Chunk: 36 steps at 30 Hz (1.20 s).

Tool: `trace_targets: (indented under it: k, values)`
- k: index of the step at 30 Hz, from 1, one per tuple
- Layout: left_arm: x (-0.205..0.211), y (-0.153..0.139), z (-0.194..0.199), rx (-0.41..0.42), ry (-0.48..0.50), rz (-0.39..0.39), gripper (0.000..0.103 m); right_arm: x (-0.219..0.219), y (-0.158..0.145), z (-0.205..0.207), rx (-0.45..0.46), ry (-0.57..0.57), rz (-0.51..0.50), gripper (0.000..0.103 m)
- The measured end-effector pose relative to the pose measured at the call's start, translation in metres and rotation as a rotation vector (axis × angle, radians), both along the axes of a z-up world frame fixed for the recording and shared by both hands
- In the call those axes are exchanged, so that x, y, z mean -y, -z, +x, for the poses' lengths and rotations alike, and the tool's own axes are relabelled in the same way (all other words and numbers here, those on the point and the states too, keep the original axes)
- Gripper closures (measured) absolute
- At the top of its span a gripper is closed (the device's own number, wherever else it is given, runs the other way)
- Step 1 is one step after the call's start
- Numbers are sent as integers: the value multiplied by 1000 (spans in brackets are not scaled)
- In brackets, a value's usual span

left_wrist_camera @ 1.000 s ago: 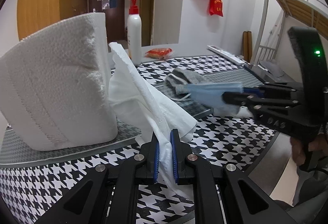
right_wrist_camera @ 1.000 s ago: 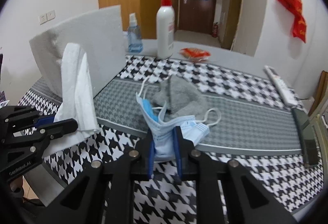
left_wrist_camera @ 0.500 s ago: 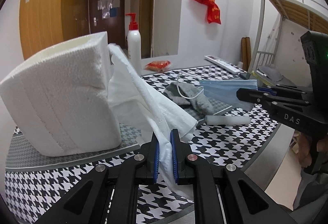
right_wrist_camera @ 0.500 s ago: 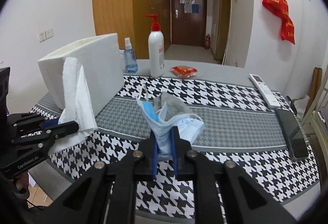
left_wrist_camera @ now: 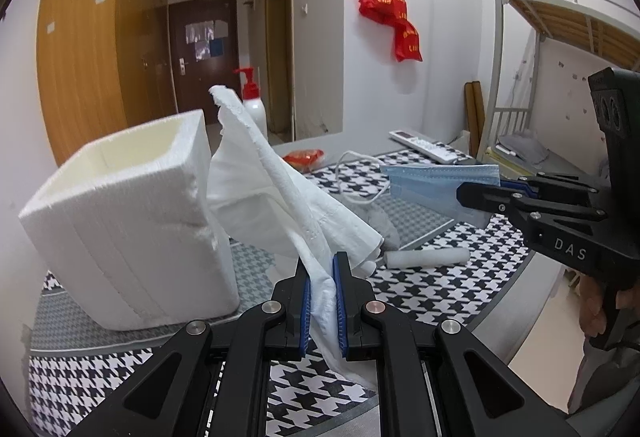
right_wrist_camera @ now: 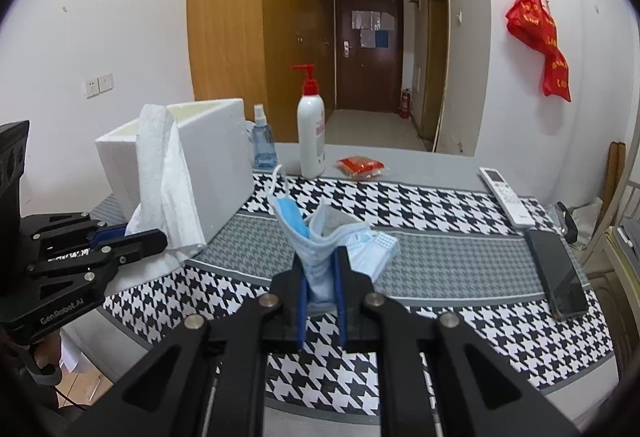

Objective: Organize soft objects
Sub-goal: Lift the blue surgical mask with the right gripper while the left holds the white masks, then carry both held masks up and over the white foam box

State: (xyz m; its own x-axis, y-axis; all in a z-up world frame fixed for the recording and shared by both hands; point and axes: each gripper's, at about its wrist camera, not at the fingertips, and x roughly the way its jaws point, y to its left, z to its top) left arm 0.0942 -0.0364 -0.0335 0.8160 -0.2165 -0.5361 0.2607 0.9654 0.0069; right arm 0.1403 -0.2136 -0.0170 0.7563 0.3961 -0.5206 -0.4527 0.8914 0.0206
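Both soft things are higher now than a moment ago. The blue mask (right_wrist_camera: 320, 257) hangs squeezed between the right gripper (right_wrist_camera: 321, 293) fingers, up off the checked cloth (right_wrist_camera: 440, 205). The white tissue (left_wrist_camera: 280, 197) is pinched between the left gripper (left_wrist_camera: 321, 301) fingers, sticking up beside the open foam box (left_wrist_camera: 132, 221). I think both go into that box next. A grey sock (left_wrist_camera: 384, 221) and a small white roll (left_wrist_camera: 424, 257) lie beyond the left fingers.

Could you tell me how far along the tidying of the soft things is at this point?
Nothing looks put away yet. In hand: the left gripper clamps the white tissue, the right gripper the blue mask. Left: both, plus the grey cloth, beside the foam box.
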Motion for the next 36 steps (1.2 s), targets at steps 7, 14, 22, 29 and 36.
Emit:
trace_targets:
  k: [7,14,22,29,36]
  values:
    - [0,-16,0,44,-15,-7,92,-1,-17,-5,65,-9,13,88]
    - [-1,-32,-1,78,-18,0,92,1,-28,-2,95,-10,51,88]
    - [1,-53,0,128,0,-3,92,1,-42,-1,138,-12,69,88]
    - [-2,-69,4,169,-18,-15,92,4,-55,4,173,-10,94,88]
    - [-9,-72,10,186,-43,-15,92,1,-63,10,201,-25,89,88]
